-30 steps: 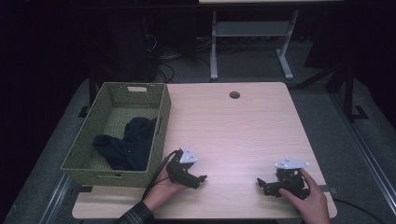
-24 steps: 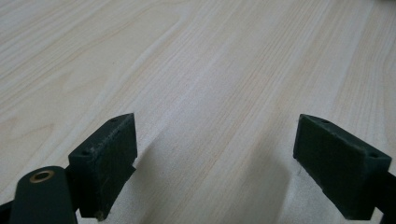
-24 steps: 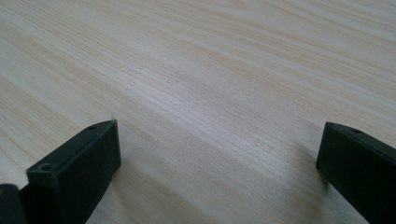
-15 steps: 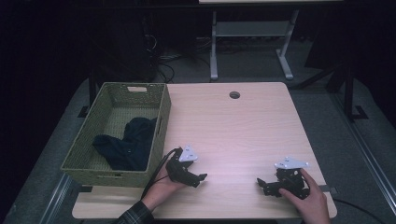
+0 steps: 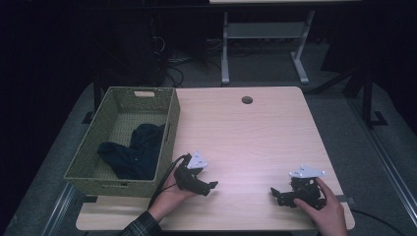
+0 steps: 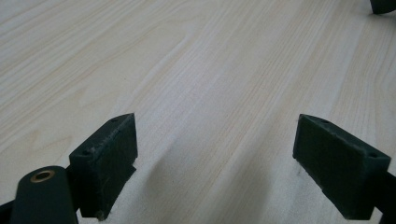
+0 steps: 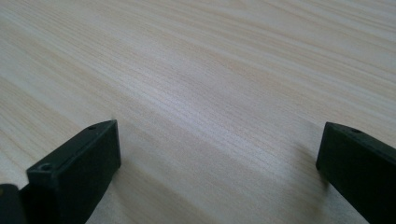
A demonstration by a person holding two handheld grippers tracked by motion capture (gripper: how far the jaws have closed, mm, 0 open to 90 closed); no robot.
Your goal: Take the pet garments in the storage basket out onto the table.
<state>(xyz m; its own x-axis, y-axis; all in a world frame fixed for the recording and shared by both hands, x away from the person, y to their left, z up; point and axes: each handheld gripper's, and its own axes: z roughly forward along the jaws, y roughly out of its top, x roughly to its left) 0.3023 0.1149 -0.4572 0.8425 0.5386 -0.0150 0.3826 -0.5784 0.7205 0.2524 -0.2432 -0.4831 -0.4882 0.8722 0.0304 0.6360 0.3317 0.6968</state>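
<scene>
We note both grippers low over the bare surface [image 5: 255, 137], fingers wide apart and empty; the left gripper [image 5: 205, 187] is nearer the cloth [image 5: 133, 152], which lies leftward in the basket [image 5: 169, 129], than the right gripper [image 5: 280, 196].

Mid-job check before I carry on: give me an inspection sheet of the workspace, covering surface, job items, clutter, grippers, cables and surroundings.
Surface: light wood table, bare in the middle, with a round grommet hole near the far edge.
Job's things: green woven basket on the table's left side, dark cloth lying inside it.
Clutter: nothing seen.
Grippers: left hand-held gripper low over the table beside the basket, jaws wide open, empty; right hand-held gripper near the front right corner, jaws wide open, empty.
Cables: black cable trailing from the left gripper; loose cables on the floor behind.
Surroundings: dark room, grey stand beyond the table.
</scene>
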